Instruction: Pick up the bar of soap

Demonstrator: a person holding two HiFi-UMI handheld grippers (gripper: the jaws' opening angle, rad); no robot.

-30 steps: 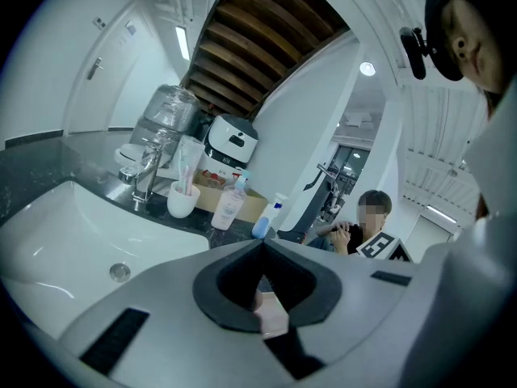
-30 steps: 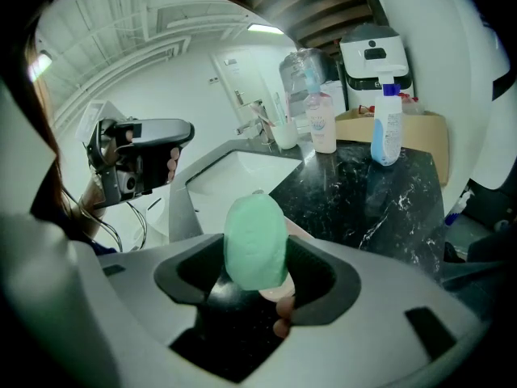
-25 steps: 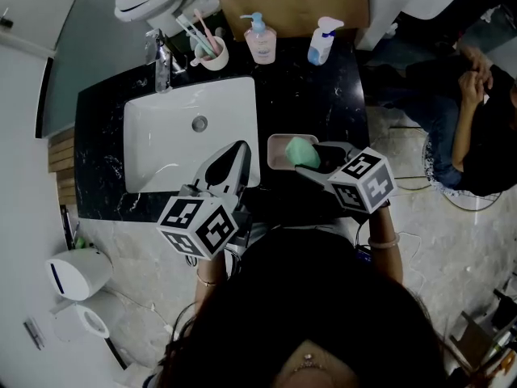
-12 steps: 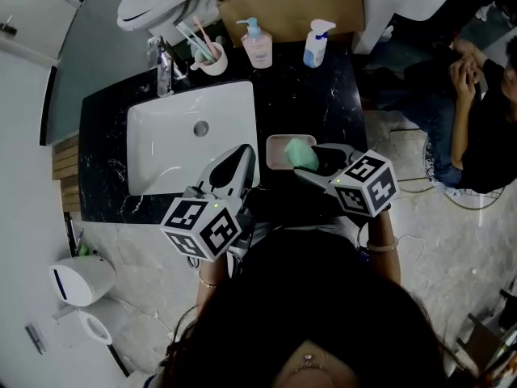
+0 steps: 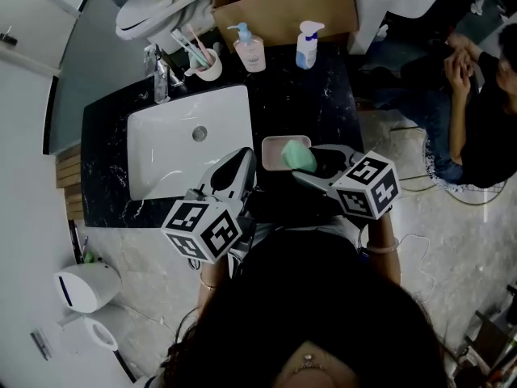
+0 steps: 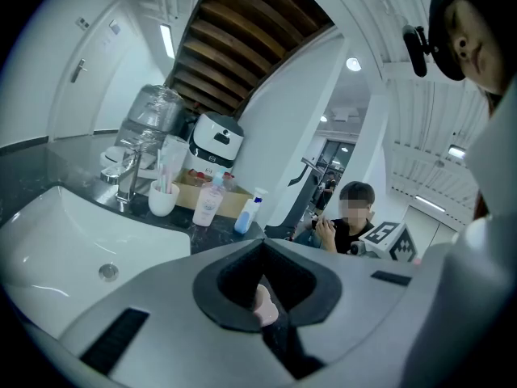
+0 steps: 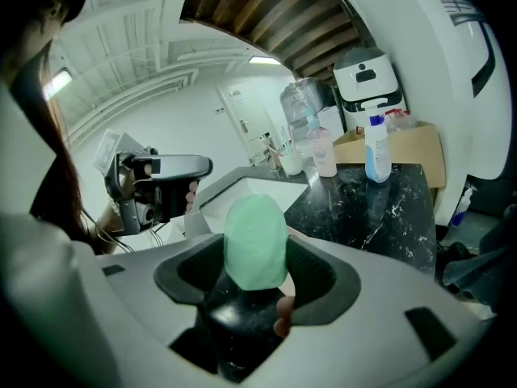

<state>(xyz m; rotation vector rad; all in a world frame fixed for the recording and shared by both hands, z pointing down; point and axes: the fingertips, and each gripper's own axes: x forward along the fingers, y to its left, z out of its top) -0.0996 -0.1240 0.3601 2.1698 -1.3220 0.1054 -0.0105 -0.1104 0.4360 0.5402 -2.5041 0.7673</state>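
The bar of soap point(image 5: 299, 154) is pale green and oval. It stands on end between the jaws of my right gripper point(image 5: 305, 162), which is shut on it, over the pink soap dish point(image 5: 273, 153) on the black counter. In the right gripper view the soap point(image 7: 255, 242) fills the gap between the dark pads. I cannot tell whether it still touches the dish. My left gripper point(image 5: 241, 157) hovers at the white sink's point(image 5: 161, 144) right front corner, jaws together and holding nothing; its tips point(image 6: 263, 247) meet in the left gripper view.
At the back of the counter point(image 5: 311, 103) stand a faucet point(image 5: 159, 73), a cup of toothbrushes point(image 5: 207, 61), a pink pump bottle point(image 5: 249, 52) and a blue spray bottle point(image 5: 304, 47), with a cardboard box point(image 5: 283, 6) behind. A person point(image 5: 485, 95) sits at the right.
The counter has slid slightly up and left in the head view. Both grippers keep their places, and the soap stays in the right gripper.
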